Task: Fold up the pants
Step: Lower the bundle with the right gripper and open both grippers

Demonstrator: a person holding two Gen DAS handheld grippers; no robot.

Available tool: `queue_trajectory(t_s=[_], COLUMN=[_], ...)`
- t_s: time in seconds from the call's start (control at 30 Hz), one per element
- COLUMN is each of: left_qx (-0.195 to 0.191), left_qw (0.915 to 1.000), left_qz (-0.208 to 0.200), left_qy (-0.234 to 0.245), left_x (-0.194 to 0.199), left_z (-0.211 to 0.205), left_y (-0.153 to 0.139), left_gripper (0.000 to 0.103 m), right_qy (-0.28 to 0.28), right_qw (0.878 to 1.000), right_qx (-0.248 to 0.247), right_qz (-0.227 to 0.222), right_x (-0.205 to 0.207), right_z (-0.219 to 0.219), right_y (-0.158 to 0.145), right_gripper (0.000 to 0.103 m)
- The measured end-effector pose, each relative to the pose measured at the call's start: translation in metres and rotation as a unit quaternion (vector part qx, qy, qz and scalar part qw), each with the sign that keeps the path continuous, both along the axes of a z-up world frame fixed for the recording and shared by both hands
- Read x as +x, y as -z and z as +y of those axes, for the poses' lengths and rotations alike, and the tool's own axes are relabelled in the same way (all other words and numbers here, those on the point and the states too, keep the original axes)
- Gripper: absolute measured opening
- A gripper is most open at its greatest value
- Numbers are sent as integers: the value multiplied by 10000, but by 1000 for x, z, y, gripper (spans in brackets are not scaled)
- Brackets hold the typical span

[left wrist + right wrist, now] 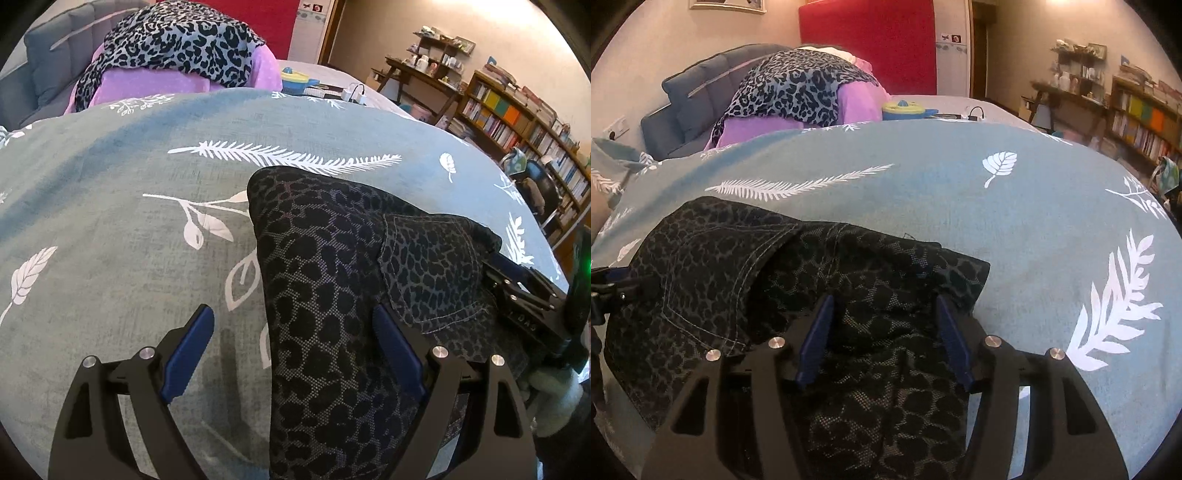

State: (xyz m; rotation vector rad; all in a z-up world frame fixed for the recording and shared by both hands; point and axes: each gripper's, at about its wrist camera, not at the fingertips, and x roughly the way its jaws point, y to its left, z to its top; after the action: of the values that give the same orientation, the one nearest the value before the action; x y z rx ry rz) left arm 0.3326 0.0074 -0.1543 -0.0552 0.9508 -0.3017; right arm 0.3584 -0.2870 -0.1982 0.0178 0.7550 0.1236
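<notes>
The dark leopard-print pants (332,295) lay bunched on the teal leaf-patterned bedspread (110,221), back pocket (432,266) facing up. The left gripper (295,332) hung over the pants' left edge, its blue fingers (192,347) spread wide and holding nothing, one over the bedspread, one over the cloth. The right gripper (882,332) sat above the pants' other end, fingers (816,339) likewise apart, cloth lying between them unclamped. Behind, a pile of clothes (177,48) rested on a grey sofa (48,66).

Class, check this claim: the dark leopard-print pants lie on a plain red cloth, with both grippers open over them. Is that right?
Not quite. The dark leopard-print pants lie on a grey-green cloth printed with white leaves, as the right wrist view shows. Both the left gripper and right gripper are open.
</notes>
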Motion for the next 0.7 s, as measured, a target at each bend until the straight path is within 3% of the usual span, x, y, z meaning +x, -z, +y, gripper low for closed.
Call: queue_trajectory(t_s=[0.3,0.7], left_qx=[267,454], left_qw=[9995,9985], left_qz=[-133,-257], left_qy=[-88,-139], left_x=[-10,-28], left_z=[-6,-6], left_y=[-11,-24], left_gripper=[87,87], right_qy=[185,305], right_qw=[9997,9991], right_qx=[153,241], right_qz=[52,159], right_x=[-15,-46], right_z=[-6,-10], right_y=[-6,-17], right_gripper=[67,67])
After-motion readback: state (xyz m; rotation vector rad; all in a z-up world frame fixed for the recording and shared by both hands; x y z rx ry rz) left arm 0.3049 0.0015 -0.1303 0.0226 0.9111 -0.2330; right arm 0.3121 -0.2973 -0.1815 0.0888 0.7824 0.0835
